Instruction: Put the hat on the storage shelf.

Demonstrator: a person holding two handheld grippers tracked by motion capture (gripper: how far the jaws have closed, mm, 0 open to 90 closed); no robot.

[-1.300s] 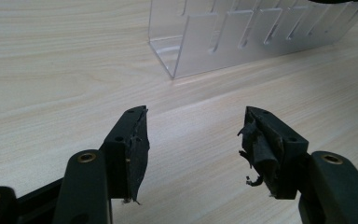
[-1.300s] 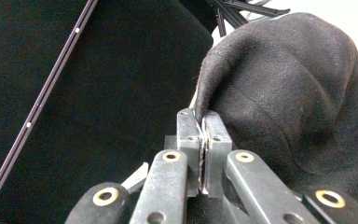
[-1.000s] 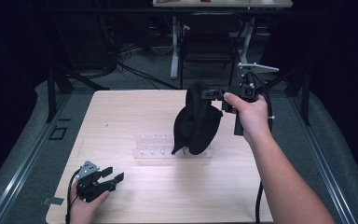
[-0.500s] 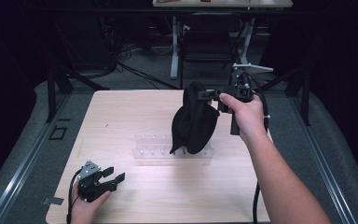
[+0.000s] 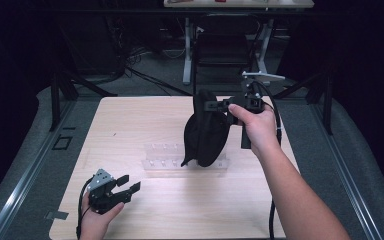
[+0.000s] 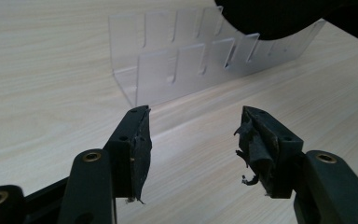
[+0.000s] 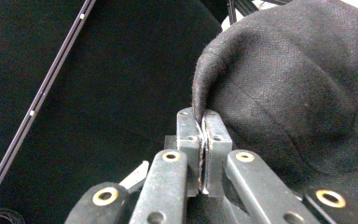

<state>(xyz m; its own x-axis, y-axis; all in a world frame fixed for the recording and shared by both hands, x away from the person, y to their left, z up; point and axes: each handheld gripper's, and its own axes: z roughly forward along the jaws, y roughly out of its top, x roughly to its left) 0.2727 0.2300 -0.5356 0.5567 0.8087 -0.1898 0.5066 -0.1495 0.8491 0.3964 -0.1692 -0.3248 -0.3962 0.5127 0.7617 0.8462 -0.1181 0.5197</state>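
Black cloth cap (image 5: pixel 206 131) hangs from my right gripper (image 5: pixel 219 106), whose jaws are clamped on its edge, lifted just above the right end of the clear slotted rack (image 5: pixel 165 156). Near the rack's front-left, my left gripper (image 5: pixel 129 184) rests on the wooden table (image 5: pixel 130 120), jaws apart and holding nothing.

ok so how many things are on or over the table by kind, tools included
black fabric item, held up by the right tool: 1
clear slotted rack on the table: 1
handheld tools, right one plus the left tool resting open near the front edge: 2
total: 4
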